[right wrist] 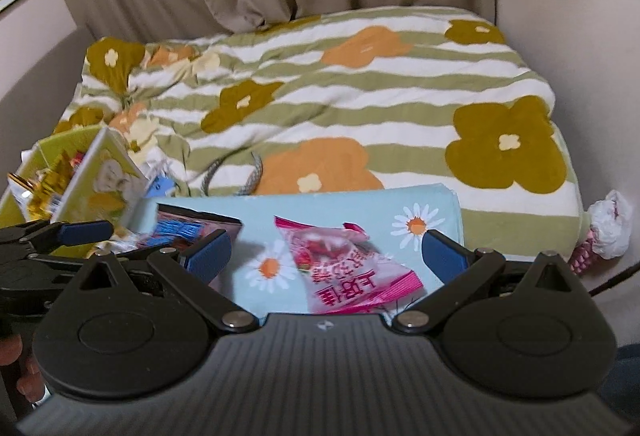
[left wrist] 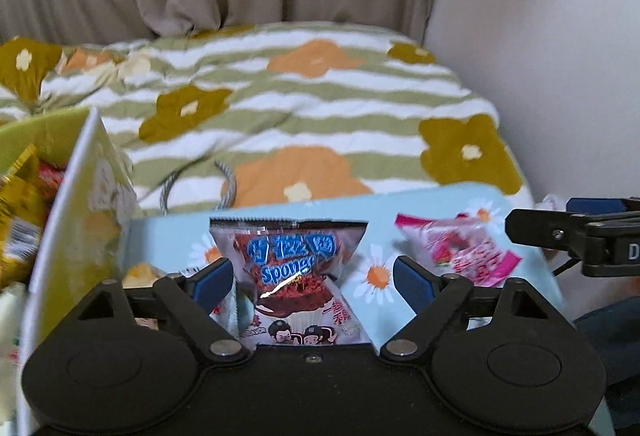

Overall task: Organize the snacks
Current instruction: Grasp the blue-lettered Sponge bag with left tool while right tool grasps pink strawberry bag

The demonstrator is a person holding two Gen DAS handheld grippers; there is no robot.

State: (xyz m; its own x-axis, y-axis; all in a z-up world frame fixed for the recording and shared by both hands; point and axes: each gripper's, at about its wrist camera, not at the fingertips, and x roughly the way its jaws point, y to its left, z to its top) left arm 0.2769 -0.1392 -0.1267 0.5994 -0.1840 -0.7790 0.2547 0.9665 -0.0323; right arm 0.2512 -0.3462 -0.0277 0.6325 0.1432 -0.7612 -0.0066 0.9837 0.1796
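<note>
A silver and brown "Sponge" cake packet [left wrist: 288, 276] lies on a flat light-blue daisy-print bag [left wrist: 400, 211]. My left gripper [left wrist: 312, 276] stands over it, open. Its blue pads [left wrist: 212, 280] flank the packet, with a clear gap on the right side. A pink strawberry snack packet [right wrist: 344, 268] lies on the same blue bag [right wrist: 320, 207]. It sits between the pads of my right gripper [right wrist: 324, 254], which is open and apart from it. The right gripper's finger [left wrist: 580, 236] shows at the edge of the left wrist view. The pink packet [left wrist: 460, 248] shows there too.
An upright yellow-green paper bag [left wrist: 68, 203] at the left holds gold packets [left wrist: 20, 203] and other snacks. Everything rests on a striped floral quilt [right wrist: 360, 103]. A rope handle [right wrist: 252, 171] lies behind the blue bag. A curtain and walls close the far side.
</note>
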